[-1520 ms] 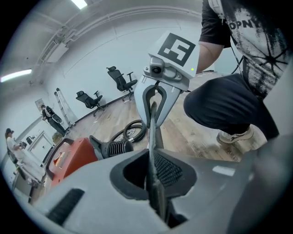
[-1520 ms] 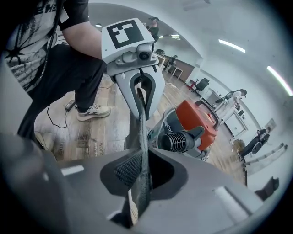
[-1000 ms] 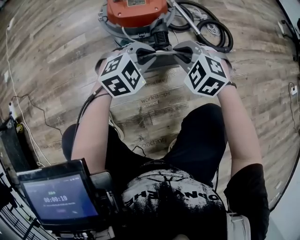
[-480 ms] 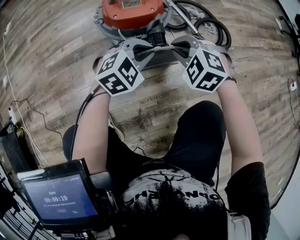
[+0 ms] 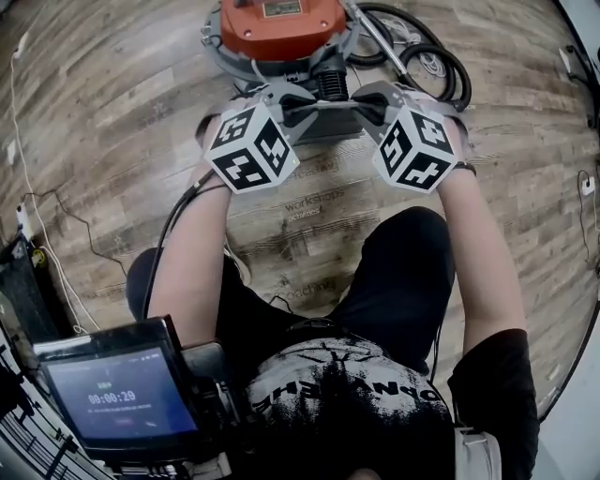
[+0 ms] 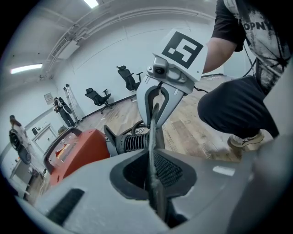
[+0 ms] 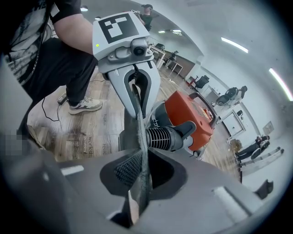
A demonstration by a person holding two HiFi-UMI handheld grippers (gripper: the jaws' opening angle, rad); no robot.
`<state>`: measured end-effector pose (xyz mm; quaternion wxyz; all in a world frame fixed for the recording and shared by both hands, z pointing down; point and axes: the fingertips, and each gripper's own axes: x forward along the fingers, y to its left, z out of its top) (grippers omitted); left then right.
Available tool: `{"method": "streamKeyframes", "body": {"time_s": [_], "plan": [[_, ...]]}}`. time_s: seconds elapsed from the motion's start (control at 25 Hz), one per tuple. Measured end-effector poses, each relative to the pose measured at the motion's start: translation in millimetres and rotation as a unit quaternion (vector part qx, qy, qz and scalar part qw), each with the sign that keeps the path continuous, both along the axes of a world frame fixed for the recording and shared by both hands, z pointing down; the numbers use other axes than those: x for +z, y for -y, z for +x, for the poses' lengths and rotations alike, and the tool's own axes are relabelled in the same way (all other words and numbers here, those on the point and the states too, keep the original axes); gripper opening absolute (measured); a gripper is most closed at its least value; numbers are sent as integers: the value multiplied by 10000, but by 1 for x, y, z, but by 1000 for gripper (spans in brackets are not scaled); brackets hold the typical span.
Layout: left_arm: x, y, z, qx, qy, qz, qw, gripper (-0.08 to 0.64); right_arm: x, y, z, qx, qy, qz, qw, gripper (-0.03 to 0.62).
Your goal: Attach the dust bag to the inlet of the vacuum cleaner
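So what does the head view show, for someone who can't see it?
Seen from above, the left gripper and the right gripper each pinch one side of a flat grey dust bag. They hold it close to the black ribbed inlet of a round orange vacuum cleaner on a wooden floor.

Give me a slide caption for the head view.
Left gripper and right gripper clamp the grey dust bag in front of the orange vacuum cleaner.

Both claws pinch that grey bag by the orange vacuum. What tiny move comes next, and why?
Probably push the dust bag forward onto the ribbed inlet: the left gripper and right gripper are both shut on its edges, and the inlet lies just beyond it.
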<state>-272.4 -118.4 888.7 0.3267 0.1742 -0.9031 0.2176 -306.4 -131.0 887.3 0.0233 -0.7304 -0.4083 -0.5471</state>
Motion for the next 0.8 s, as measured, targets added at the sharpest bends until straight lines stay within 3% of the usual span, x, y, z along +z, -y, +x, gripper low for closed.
{"method": "streamKeyframes", "body": {"time_s": [0.44,0.64,0.8], "plan": [[-17,0,-4,29,235,-31,9997,28,-15,-2,-5,-41,108,-67,9999,37],[-11,-3,-6,-216,286,405,9985,31,-9,-5,-8,309,-292,-21,9991,48],[-16,-2,-12,-93,297,146,9994,31,-4,-2,-14,644,-647,-78,9958,44]]}}
